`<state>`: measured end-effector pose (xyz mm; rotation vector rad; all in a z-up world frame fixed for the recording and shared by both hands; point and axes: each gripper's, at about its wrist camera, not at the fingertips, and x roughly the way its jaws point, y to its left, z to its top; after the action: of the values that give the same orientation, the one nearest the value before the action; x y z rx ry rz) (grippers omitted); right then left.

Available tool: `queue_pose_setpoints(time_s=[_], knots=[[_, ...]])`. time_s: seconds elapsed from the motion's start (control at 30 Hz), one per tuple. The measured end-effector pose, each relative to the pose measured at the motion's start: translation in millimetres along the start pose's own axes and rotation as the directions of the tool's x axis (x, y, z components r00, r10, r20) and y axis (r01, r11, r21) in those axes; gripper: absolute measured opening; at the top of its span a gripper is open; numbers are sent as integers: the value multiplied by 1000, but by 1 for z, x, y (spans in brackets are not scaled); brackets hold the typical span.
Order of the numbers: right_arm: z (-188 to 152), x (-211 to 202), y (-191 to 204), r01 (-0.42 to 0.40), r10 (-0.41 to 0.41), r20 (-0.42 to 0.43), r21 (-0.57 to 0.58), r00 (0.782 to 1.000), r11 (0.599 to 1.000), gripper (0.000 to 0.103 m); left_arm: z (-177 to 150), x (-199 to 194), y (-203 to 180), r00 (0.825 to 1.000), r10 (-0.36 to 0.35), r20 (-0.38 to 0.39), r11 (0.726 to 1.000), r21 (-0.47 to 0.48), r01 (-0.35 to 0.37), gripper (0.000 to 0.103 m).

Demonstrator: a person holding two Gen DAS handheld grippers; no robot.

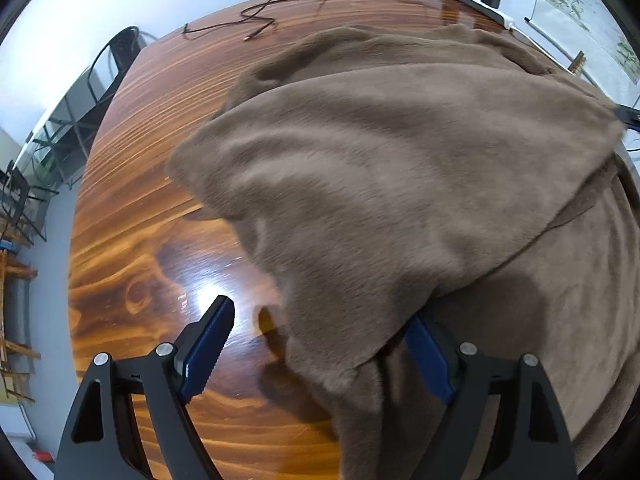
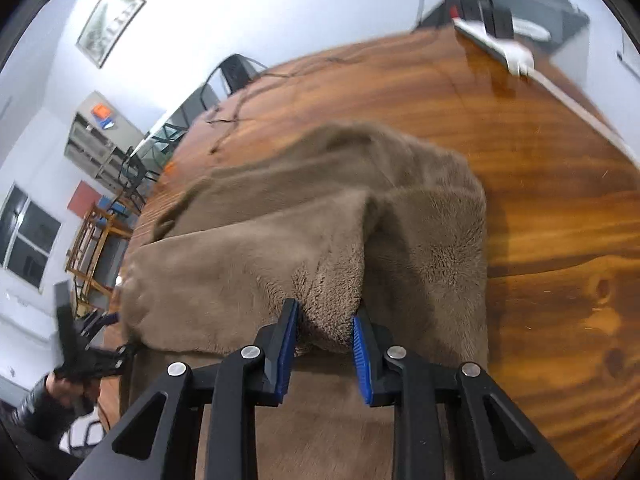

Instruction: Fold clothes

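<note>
Left wrist view: the left gripper (image 1: pixel 320 344) has its fingers spread wide over the wooden surface (image 1: pixel 132 240). The brown fleece garment (image 1: pixel 400 184) lies ahead and to the right, one lifted fold draping over the right finger (image 1: pixel 430 364); the left finger (image 1: pixel 206 352) stands clear of the cloth above bare wood. No pinch is evident here. A black cable (image 1: pixel 260 20) and a white power strip (image 1: pixel 476 2) lie at the far edge.

Right wrist view: the right gripper (image 2: pixel 326 344) has a bunched ridge of the garment's edge between its fingers, which stand partly apart (contact looks likely on both pads, a judgement). The raised fold runs leftward from here toward the left gripper (image 2: pixel 86 344), held in a gloved hand (image 2: pixel 66 394). The garment (image 2: pixel 248 248) is plush, thick and loosely doubled, so the right gripper is the nearer one to the fold's edge.
</note>
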<state>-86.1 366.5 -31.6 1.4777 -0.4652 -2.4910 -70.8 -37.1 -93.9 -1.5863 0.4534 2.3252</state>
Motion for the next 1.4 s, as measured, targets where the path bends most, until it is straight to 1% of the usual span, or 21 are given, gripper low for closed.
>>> queue_pose_setpoints(time_s=[0.07, 0.2, 0.27, 0.37, 0.47, 0.5, 0.57, 0.6, 0.63, 0.7, 0.73, 0.87, 0.93, 0.97, 1.0, 1.07, 1.17, 1.23, 1.3, 1.4], knots=[[-10, -9, 6, 32, -33, -13, -25, 999, 999, 26, -3, -1, 4, 1000, 9, -1, 1000, 0, -9, 87], [-31, -24, 17, 100, -103, -39, -75, 994, 992, 25, -6, 3, 11, 998, 55, -27, 998, 4, -55, 87], [-40, -7, 11, 161, -168, -73, -97, 983, 982, 26, -6, 5, 14, 998, 51, -42, 999, -3, -51, 87], [-49, 6, -7, 182, -184, -96, -37, 978, 983, 26, -5, -3, 12, 998, 62, -29, 998, 15, -62, 87], [-48, -6, -3, 180, -181, -43, -29, 983, 983, 26, -3, -19, 9, 998, 56, 0, 998, 22, -56, 87], [-46, -11, 2, 189, -190, -17, -45, 982, 981, 29, -1, -25, 7, 999, 49, 16, 999, 21, -50, 87], [-39, -21, 17, 224, -220, 45, -98, 974, 970, 58, 4, -35, 3, 999, 32, 44, 999, 18, -33, 87], [-36, -22, 23, 235, -228, 67, -117, 971, 965, 80, 7, -39, -1, 998, 21, 56, 1000, 18, -22, 87], [-32, -22, 30, 248, -236, 95, -144, 967, 958, 81, 8, -42, -2, 998, 10, 66, 1000, 14, -11, 87], [-27, -17, 38, 261, -246, 103, -177, 964, 949, 81, 11, -49, -4, 996, -10, 86, 1000, 6, 10, 87], [-23, -12, 43, 251, -235, 106, -186, 966, 950, 81, 12, -53, -5, 995, -21, 96, 1000, 3, 21, 87], [-14, 6, 53, 176, -155, 111, -205, 982, 963, 81, 19, -56, -14, 990, -54, 134, 998, -13, 56, 87], [-14, 16, 55, 125, -110, 82, -205, 991, 971, 81, 26, -47, -19, 989, -64, 131, 997, -22, 68, 87], [-13, 26, 54, 114, -104, 59, -205, 993, 972, 81, 28, -41, -23, 990, -63, 124, 998, -22, 66, 87], [-13, 35, 53, 113, -108, 36, -207, 993, 972, 81, 31, -34, -26, 991, -61, 117, 998, -21, 64, 87], [-18, 47, 52, 128, -131, -1, -213, 991, 969, 81, 31, -16, -28, 996, -47, 76, 999, -11, 48, 87], [-24, 59, 48, 200, -215, -32, -253, 976, 947, 81, 28, 5, -24, 999, -32, 35, 999, -22, 32, 87], [-27, 62, 46, 242, -264, -44, -279, 963, 929, 81, 27, 13, -20, 999, -34, 18, 999, -38, 35, 90], [-28, 63, 42, 242, -267, -57, -271, 962, 932, 81, 28, 12, -17, 999, -38, 14, 998, -46, 39, 90], [-31, 53, 39, 241, -259, -50, -235, 964, 942, 81, 27, 3, -19, 1000, -12, 21, 999, -34, 12, 90]])
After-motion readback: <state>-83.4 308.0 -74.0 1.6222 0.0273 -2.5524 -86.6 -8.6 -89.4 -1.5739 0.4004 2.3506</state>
